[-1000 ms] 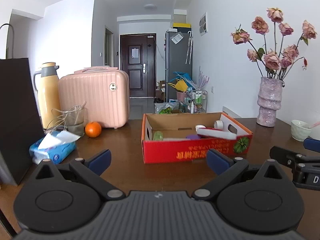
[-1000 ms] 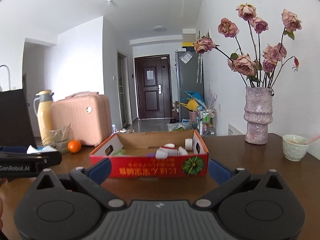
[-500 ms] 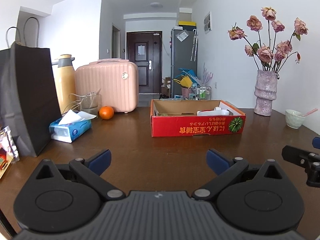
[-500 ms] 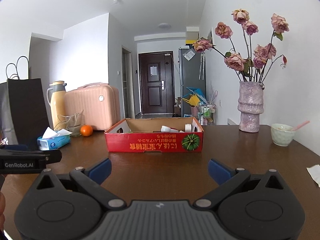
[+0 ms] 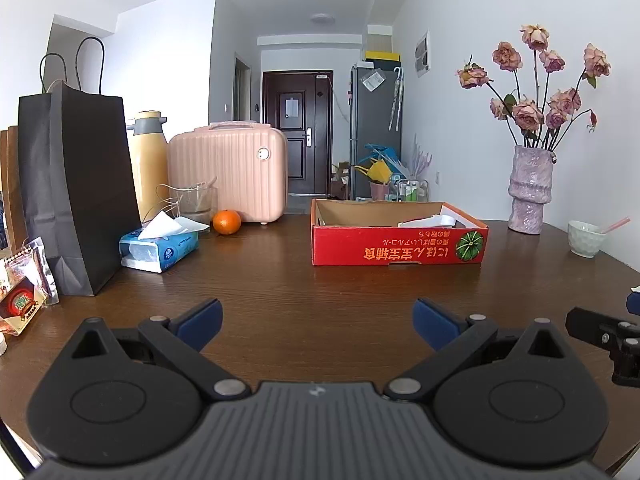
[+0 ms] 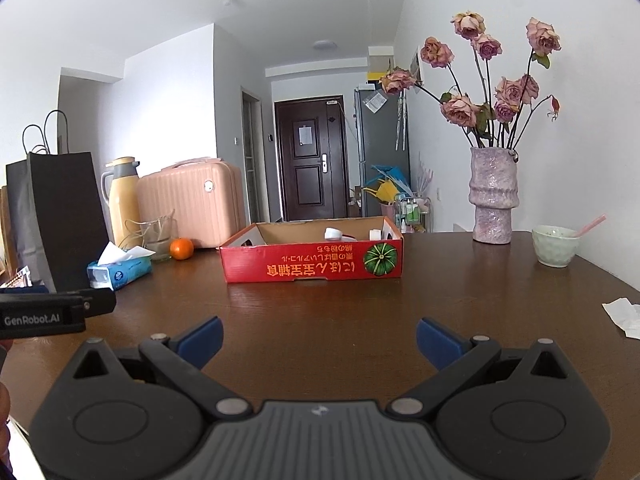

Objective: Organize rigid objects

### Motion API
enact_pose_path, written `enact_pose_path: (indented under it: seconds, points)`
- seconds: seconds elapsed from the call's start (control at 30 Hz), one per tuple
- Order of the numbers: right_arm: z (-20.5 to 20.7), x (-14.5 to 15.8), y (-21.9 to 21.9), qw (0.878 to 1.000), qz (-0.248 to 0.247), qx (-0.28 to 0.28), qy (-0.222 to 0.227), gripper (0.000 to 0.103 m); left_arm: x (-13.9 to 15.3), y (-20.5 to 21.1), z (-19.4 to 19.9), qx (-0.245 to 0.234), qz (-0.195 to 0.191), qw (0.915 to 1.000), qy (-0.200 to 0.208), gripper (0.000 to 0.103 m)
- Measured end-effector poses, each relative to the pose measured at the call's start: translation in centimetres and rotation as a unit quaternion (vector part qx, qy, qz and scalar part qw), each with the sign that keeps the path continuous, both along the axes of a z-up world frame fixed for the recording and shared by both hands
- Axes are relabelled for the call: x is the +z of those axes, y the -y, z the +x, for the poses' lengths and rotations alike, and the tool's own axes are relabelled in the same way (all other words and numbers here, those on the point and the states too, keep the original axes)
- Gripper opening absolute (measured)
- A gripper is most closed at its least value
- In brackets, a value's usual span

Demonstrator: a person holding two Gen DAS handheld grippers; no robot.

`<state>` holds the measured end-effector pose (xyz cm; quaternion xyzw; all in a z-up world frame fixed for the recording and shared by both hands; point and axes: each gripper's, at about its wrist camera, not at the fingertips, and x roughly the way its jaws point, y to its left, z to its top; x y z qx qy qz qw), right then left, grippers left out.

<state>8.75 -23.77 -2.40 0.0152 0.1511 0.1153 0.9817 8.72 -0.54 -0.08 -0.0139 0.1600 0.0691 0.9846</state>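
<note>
A red cardboard box (image 5: 400, 246) (image 6: 312, 264) stands on the brown table, with white items showing above its rim; what else it holds is hidden by the front wall. My left gripper (image 5: 318, 318) hovers open over the table well in front of the box, nothing between its blue fingertips. My right gripper (image 6: 318, 338) is open too, equally far back from the box and empty. Each gripper's body shows at the edge of the other's view.
Left of the box: a blue tissue pack (image 5: 160, 246), an orange (image 5: 227, 222), a glass jar, a pink case (image 5: 228, 176), a yellow thermos and a black paper bag (image 5: 76, 196). At right stand a flower vase (image 6: 493, 200), a small bowl (image 6: 555, 246) and a paper scrap (image 6: 624, 314).
Both grippers have pulled back from the box and sunk lower, so the box looks smaller and farther. Both stay open and empty.
</note>
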Motion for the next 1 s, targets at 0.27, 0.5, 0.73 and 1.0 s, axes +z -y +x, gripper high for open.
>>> enact_pose_path:
  seconds: [0.27, 0.5, 0.73, 1.0]
  points:
    - [-0.28, 0.00, -0.02, 1.000, 0.000, 0.000, 0.006, 0.103, -0.01, 0.04, -0.21, 0.000, 0.000, 1.0000, 0.001, 0.103]
    - [-0.28, 0.01, -0.03, 1.000, 0.000, 0.000, 0.006, 0.103, -0.03, 0.04, -0.22, 0.001, 0.000, 1.0000, 0.000, 0.103]
    - [-0.27, 0.02, -0.05, 1.000, 0.000, 0.001, 0.006, 0.103, -0.08, 0.01, -0.24, 0.000, -0.001, 1.0000, -0.001, 0.103]
    - [-0.29, 0.05, -0.20, 1.000, -0.001, 0.001, 0.007, 0.103, -0.12, 0.00, -0.26, 0.000, -0.001, 1.0000, 0.000, 0.103]
